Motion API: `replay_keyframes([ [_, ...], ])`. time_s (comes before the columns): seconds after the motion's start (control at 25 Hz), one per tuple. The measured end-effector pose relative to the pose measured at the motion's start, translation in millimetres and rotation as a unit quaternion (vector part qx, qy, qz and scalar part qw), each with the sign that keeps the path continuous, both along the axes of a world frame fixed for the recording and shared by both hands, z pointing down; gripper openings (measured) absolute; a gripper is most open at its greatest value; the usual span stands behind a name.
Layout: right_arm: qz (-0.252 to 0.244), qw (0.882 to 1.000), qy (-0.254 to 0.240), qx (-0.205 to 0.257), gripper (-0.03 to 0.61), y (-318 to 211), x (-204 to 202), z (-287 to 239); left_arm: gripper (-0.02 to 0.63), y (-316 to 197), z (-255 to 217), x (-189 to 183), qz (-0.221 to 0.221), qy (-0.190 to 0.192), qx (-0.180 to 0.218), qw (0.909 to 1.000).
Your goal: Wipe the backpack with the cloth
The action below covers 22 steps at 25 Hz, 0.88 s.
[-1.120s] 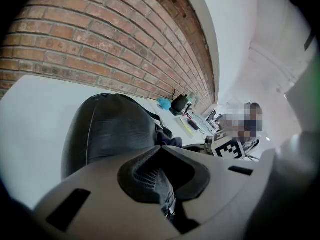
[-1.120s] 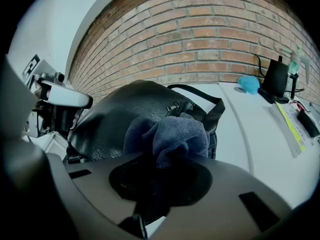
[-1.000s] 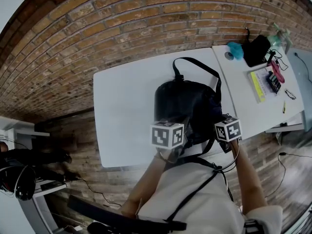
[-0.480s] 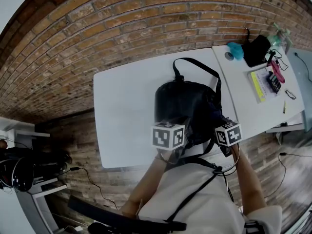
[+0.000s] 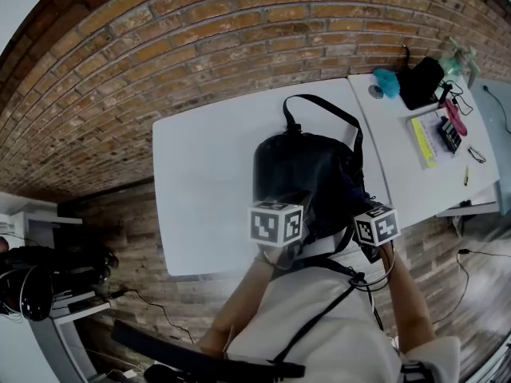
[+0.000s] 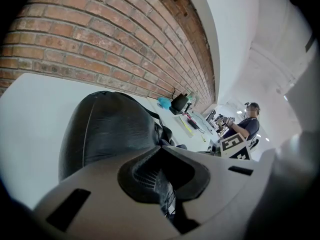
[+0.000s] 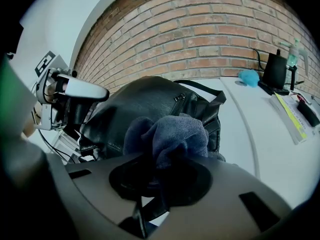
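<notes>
A black leather backpack (image 5: 307, 174) lies on the white table (image 5: 200, 182), its carry loop pointing away from me. My left gripper (image 5: 276, 223) sits at the bag's near left edge; in the left gripper view its jaws (image 6: 167, 186) are shut on a dark fold of the backpack (image 6: 107, 129). My right gripper (image 5: 375, 225) is at the bag's near right corner. In the right gripper view it (image 7: 162, 176) is shut on a bunched dark blue cloth (image 7: 175, 134), which rests against the backpack (image 7: 145, 104).
A second white table (image 5: 399, 174) adjoins on the right, carrying a black bag (image 5: 419, 82), a teal object (image 5: 386, 80), a yellow-green book (image 5: 423, 140) and small items. A brick wall (image 5: 239, 22) runs behind. A seated person (image 6: 247, 126) is far off.
The right gripper with the cloth has slid a little toward me along the bag's right side. The left gripper has stayed almost still.
</notes>
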State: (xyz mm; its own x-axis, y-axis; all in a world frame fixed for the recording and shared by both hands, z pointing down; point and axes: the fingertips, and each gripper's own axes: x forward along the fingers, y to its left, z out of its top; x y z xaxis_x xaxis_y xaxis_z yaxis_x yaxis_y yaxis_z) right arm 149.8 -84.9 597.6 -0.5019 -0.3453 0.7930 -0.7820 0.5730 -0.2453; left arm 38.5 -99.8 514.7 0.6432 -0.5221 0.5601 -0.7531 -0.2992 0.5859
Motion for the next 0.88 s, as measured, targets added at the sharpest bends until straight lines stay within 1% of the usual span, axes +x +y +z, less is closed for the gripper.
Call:
replay_keyframes([
  [0.52,-0.004,1.000,-0.013,-0.018,0.074,19.2,-4.3,0.7,0.004,0.2,1.4,2.0,0.005,-0.003,-0.003,1.0000],
  [0.76,-0.002,1.000,-0.011,-0.027,0.074,25.1,-2.1,4.9,0.003,0.6,0.6,1.9,0.003,-0.003,-0.004,1.0000],
  [0.88,-0.010,1.000,-0.011,-0.027,0.074,27.0,-4.8,1.8,0.003,0.6,0.5,2.1,0.004,-0.001,-0.002,1.0000],
])
